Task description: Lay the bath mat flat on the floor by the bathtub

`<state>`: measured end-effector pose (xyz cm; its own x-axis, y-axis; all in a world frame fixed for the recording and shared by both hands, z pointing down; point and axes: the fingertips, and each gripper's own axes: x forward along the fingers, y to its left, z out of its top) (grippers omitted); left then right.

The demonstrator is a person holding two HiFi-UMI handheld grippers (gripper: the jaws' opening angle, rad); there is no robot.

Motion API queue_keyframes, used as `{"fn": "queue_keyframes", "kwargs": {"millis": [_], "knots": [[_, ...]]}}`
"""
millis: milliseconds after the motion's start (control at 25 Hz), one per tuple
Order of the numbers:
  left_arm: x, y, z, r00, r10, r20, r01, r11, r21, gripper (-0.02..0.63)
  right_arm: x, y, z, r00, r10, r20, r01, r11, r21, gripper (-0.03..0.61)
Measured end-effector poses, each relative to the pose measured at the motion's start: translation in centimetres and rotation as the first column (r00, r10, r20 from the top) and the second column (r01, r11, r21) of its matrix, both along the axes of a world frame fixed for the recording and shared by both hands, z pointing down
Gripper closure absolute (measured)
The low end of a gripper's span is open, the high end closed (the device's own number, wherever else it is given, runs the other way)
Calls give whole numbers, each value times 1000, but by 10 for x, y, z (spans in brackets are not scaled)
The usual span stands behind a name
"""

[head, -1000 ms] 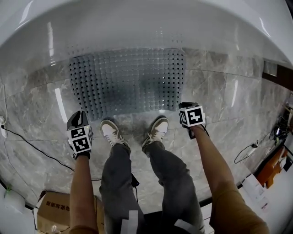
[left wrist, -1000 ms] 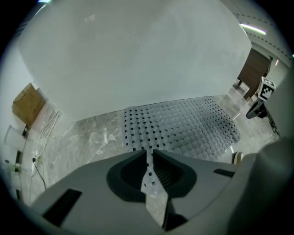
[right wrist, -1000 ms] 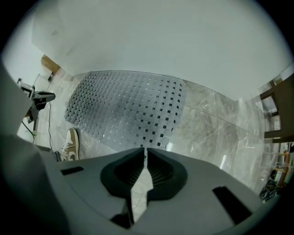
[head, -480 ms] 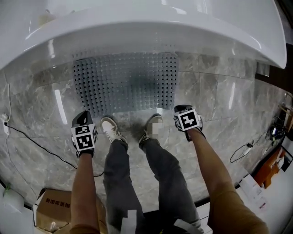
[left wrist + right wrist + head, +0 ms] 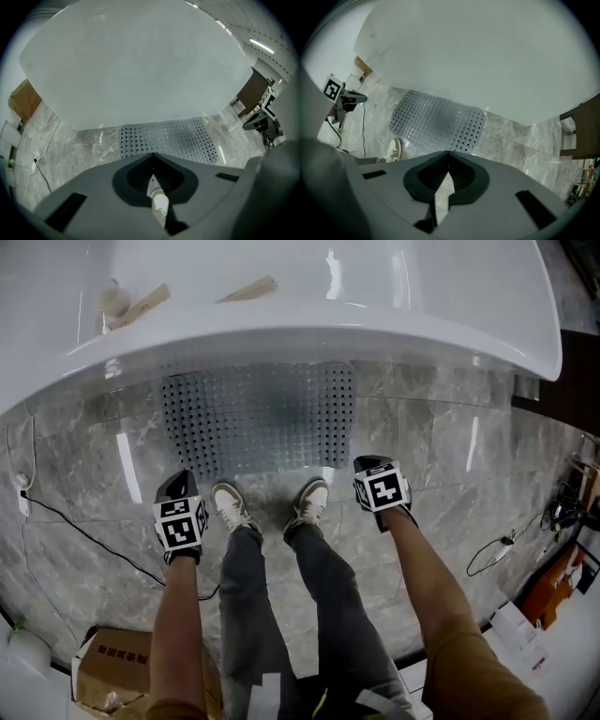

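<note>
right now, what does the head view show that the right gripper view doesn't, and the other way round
Only the head view: the inside of the bathtub, where wooden pieces lie. Only the right gripper view: the right hand-held gripper seen along its own jaws, which are closed with nothing between them. Both: the bath mat lying flat on the marble floor beside the bathtub, and the left hand-held gripper.
</note>
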<state>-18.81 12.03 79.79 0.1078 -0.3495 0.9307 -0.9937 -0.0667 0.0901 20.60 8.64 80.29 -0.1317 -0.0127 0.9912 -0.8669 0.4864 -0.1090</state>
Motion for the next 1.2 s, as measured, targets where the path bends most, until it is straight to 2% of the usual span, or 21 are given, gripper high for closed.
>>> {"fn": "queue_keyframes", "kwargs": {"millis": [400,600,880,1200], "knots": [[11,-37,-83,999,-24,-24,26,994,110,611,-17,-32,-75,997,49,54,-54,994,97,575],[18,-57,-127,1000,-1,-28,6,983,181,611,-30,-51,-112,994,56,91,-70,986,154,575],[17,-78,-198,1000,13,-27,-5,959,284,611,-47,-73,-172,987,75,142,-105,970,221,575],[15,-99,-268,999,18,-40,-1,917,398,611,-56,-98,-241,973,93,210,-159,934,322,575]]}}
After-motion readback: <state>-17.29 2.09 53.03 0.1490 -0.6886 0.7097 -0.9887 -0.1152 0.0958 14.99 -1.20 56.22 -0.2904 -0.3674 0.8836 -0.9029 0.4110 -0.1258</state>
